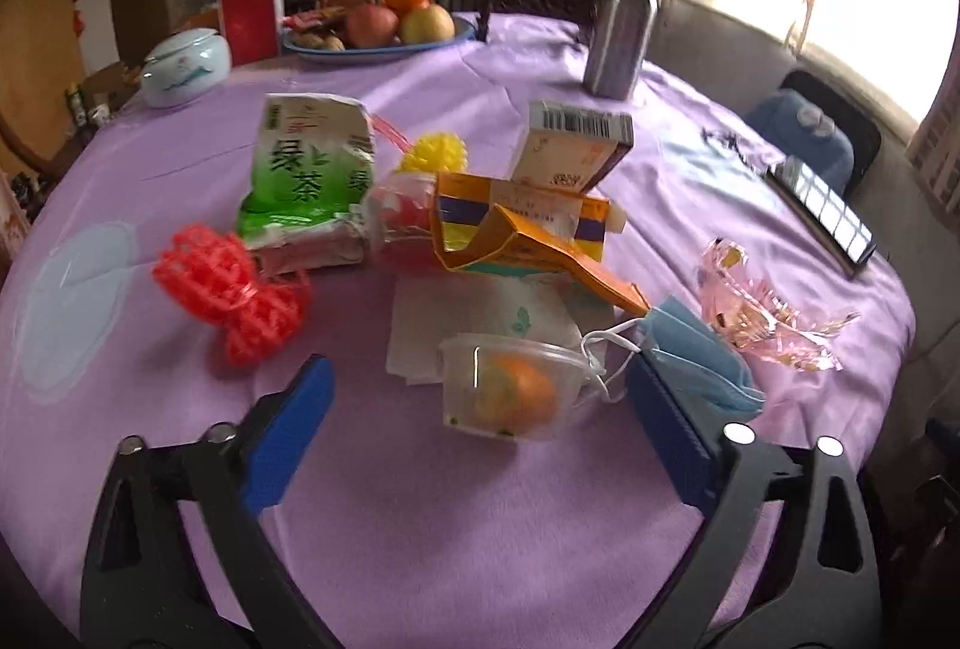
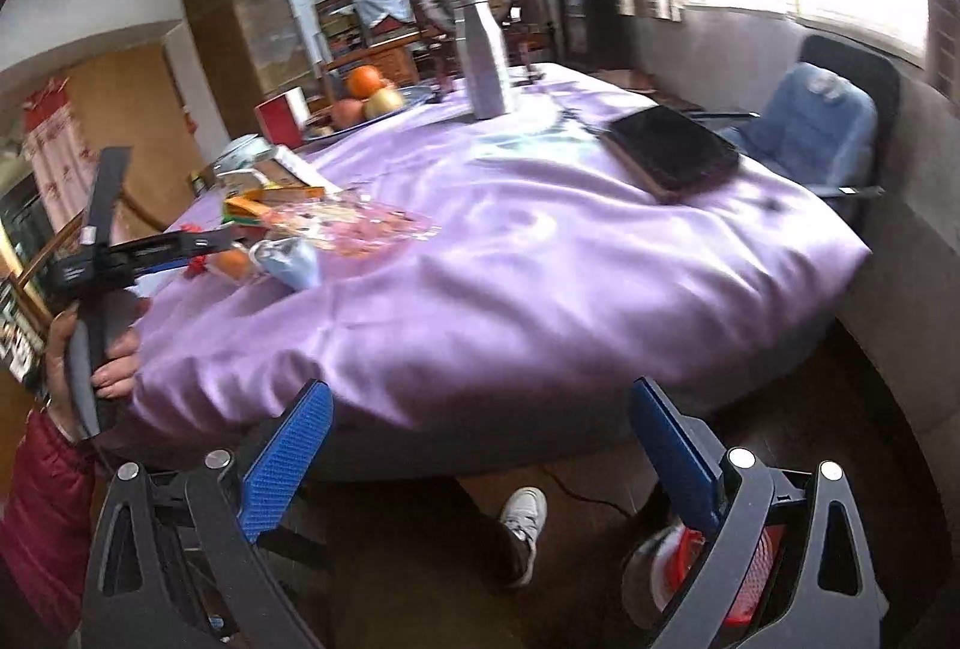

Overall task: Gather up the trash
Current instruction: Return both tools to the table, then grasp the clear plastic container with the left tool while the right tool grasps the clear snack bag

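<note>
Trash lies on the purple tablecloth (image 1: 480, 499). A clear plastic cup (image 1: 510, 385) with orange peel lies on its side between the fingers of my open left gripper (image 1: 480, 397). A blue face mask (image 1: 702, 355) touches the right finger. Behind are a white napkin (image 1: 474, 313), a torn orange carton (image 1: 516, 229), a green tea bag (image 1: 306, 169), red foam netting (image 1: 234, 289) and a pink wrapper (image 1: 768, 313). My right gripper (image 2: 480, 421) is open and empty at the table's near edge, over the floor. The left gripper (image 2: 174, 247) shows in the right wrist view.
A fruit bowl (image 1: 372, 31), a white lidded jar (image 1: 186, 67), a red box (image 1: 249, 19), a metal bottle (image 1: 621, 25) and a phone (image 1: 822, 211) stand further back. A red mesh bin (image 2: 720, 577) is on the floor by my right finger. A blue chair (image 2: 810, 127) stands beyond the table.
</note>
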A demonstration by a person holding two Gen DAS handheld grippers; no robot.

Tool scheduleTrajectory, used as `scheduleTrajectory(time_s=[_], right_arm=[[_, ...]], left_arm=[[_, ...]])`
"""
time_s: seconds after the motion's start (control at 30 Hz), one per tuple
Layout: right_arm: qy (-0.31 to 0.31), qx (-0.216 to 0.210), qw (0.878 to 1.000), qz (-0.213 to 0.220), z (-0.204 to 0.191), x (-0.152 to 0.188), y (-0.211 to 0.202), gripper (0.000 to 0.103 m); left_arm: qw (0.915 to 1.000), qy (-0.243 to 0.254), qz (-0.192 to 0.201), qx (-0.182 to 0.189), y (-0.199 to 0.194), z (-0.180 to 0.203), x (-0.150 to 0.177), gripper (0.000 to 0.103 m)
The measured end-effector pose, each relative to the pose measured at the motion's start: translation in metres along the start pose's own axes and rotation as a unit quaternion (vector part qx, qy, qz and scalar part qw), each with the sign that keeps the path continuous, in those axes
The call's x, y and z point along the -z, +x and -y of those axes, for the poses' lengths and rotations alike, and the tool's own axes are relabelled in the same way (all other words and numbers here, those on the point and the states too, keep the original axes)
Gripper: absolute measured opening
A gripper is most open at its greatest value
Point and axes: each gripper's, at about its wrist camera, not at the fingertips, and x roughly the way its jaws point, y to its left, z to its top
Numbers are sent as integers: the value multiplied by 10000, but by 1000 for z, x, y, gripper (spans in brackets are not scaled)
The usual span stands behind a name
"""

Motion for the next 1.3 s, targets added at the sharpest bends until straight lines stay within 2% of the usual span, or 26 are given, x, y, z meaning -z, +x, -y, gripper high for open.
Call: scheduleTrajectory(time_s=[0.1,0.17,0.2,0.3,0.47,0.8,1.07,1.3], right_arm=[[-103,-144,9998,-42,-13,-13,15,97],[-187,-249,9995,-46,-25,-22,26,97],[-230,-280,9993,-37,-29,-24,30,97],[-407,-371,9985,-19,-48,-35,47,97],[-523,-467,9975,-33,-68,-53,77,97],[-23,-640,9979,-4,-67,-81,107,97],[732,-595,9955,117,-45,-110,122,97],[854,-701,9938,-142,-42,-101,135,97]], left_arm=[[9994,338,0,-93,5,6,-2,80],[9988,476,-14,58,7,9,-2,65],[9986,512,-5,111,7,9,-2,61],[9983,487,134,279,2,6,-1,61],[9965,247,579,547,-15,-6,-1,61],[9888,-395,862,1150,-25,-33,-5,61],[9882,-430,871,1182,-25,-32,-4,61],[9874,-496,897,1208,-26,-35,-4,61]])
